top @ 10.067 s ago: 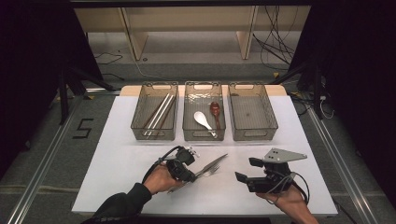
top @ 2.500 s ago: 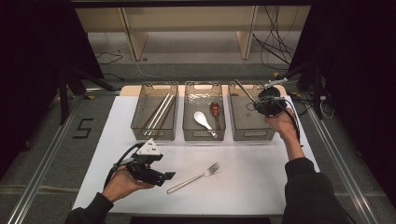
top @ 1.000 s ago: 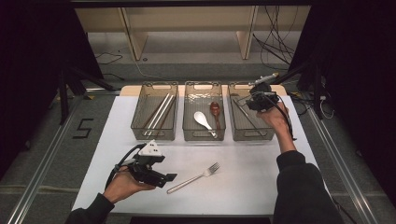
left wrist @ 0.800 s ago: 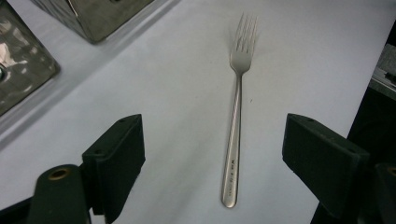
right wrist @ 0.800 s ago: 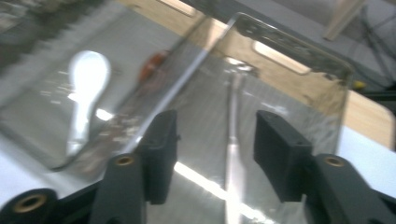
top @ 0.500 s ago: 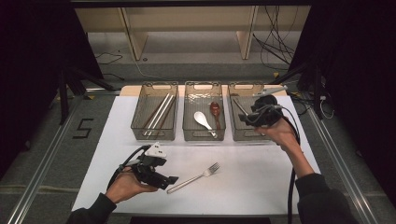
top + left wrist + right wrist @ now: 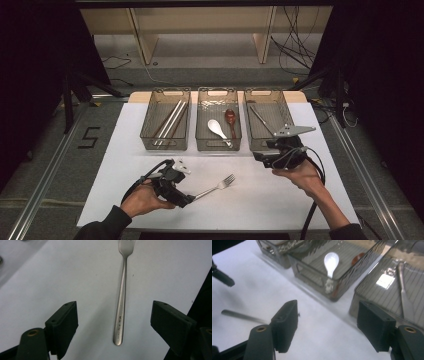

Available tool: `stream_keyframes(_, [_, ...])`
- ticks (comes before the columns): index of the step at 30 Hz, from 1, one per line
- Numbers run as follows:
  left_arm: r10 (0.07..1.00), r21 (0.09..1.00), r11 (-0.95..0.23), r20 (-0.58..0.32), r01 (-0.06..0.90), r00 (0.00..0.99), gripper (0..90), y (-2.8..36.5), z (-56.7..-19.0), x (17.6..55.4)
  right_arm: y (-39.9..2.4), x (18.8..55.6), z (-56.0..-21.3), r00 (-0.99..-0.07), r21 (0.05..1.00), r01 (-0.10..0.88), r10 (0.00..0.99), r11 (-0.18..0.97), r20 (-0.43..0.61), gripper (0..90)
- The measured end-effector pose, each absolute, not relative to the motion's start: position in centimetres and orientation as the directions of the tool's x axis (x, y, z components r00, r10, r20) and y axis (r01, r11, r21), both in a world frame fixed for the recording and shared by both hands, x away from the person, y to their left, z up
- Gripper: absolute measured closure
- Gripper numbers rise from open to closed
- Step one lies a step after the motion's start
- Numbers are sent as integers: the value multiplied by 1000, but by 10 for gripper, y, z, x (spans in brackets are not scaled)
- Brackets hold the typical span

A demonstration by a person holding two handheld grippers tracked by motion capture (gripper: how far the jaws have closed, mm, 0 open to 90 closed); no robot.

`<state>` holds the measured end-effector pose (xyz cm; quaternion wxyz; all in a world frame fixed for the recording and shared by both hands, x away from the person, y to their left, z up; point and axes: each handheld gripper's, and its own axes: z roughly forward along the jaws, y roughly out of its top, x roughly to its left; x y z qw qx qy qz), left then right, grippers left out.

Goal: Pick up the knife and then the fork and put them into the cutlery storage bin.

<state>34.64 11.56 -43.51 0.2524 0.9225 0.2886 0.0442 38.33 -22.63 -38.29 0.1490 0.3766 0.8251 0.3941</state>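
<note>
- Covering most of the table, the white mat (image 7: 125, 150) gives a plain ground, so I think the cutlery is laid on it to be seen and picked easily.
- Behind it three clear bins stand in a row: the left bin (image 7: 165, 126) holds long metal sticks, the middle bin (image 7: 218, 126) holds a white spoon (image 7: 216, 128) and a dark red spoon (image 7: 230, 119), the right bin (image 7: 268, 125) holds a knife (image 7: 260, 119). It looks like one kind goes in each bin.
- My right gripper (image 7: 263, 158) hovers just in front of the right bin, its jaws spread and empty.
- My left gripper (image 7: 113, 325) sits low over the mat with jaws wide apart, one on each side of the handle, ready to close on it.
- The fork (image 7: 121, 305) lies flat on the mat between these jaws, not touched, tines pointing away from me.
</note>
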Motion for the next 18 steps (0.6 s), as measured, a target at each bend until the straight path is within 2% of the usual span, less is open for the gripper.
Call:
stream_keyframes(9, [518,432,-757,-58,490,853,305,100,-447,352,-227,359,-391,-687,761,500,724,413,59,332])
stream_keyframes(18, [488,408,-786,-52,465,871,454,91,-454,357,-220,346,-400,-712,741,498,700,451,52,331])
